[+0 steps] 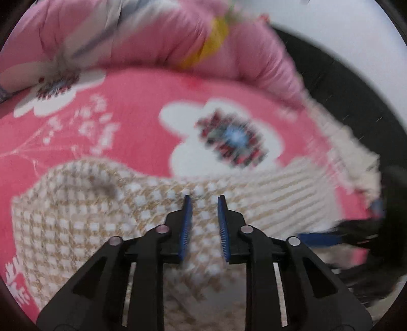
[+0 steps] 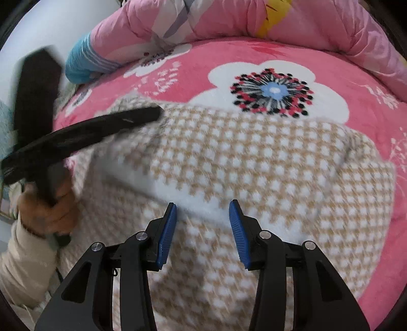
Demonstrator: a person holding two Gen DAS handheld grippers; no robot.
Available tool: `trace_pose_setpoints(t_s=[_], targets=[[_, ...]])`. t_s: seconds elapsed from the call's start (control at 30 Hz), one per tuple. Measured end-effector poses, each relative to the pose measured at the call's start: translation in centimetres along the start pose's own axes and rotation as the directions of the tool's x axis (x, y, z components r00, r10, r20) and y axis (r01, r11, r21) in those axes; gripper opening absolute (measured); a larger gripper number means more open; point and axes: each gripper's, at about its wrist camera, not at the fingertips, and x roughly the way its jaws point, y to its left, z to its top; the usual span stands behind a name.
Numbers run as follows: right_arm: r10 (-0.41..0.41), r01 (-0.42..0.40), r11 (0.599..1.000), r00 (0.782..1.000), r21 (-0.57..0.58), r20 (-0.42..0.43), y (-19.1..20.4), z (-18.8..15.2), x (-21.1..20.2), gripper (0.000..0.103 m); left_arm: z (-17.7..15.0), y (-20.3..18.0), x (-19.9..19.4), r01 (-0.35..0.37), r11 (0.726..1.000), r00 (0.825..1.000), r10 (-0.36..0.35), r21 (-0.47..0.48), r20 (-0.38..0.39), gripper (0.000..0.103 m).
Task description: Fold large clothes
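A beige-and-white checked fleece garment (image 1: 106, 216) (image 2: 254, 157) lies spread on a pink flowered blanket (image 1: 132, 101) (image 2: 203, 73). My left gripper (image 1: 202, 197) hovers over the garment's striped part with a narrow gap between its blue pads and nothing pinched; the view is blurred. From the right wrist it shows as a black tool (image 2: 155, 113) in a hand (image 2: 48, 214), its tip at the garment's far left corner. My right gripper (image 2: 202, 203) points down at the garment's white hem fold, which runs between its half-closed pads and touches both.
A rolled pink quilt (image 1: 157, 38) (image 2: 229, 20) borders the blanket's far side. A blue striped cloth (image 2: 81, 63) lies at the back left beside a white wall (image 2: 51, 25). A cream sleeve (image 2: 23, 259) sits at the lower left. A dark blurred shape (image 1: 391, 229) fills the left wrist view's right edge.
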Motion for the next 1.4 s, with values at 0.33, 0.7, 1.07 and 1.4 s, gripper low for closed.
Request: trace_pose_setpoints(t_s=[0.33,0.7,1.07,1.4], targets=[[-0.007,0.002,1.0,0.982,0.027,0.188,-3.4,5.7,-4.2,0.042,-1.6,2.2,-1.5,0.044,0.999,0.999,-0.044,-0.021,0.022,0.012],[-0.087,0.069,0.985,0.99,0.16,0.11,-9.7,0.0,-2.7,0.044,-2.7,3.8,-3.3,0.07,0.997,0.994,-0.068,-0.028,0.087,0.002],[-0.085,0.09,0.995,0.99,-0.035,0.11,0.0,4.6,1.8,0.045,-0.4,-2.2,-2.0,-0.032,0.994,0.999,0.028,0.103,0.042,0.012],[-0.158,0.161,0.987,0.984,-0.024,0.082,-1.0,-4.9,-1.5,0.052,-7.5,3.1,-7.2,-0.073,0.997,0.994,0.07,0.035,0.087,0.02]])
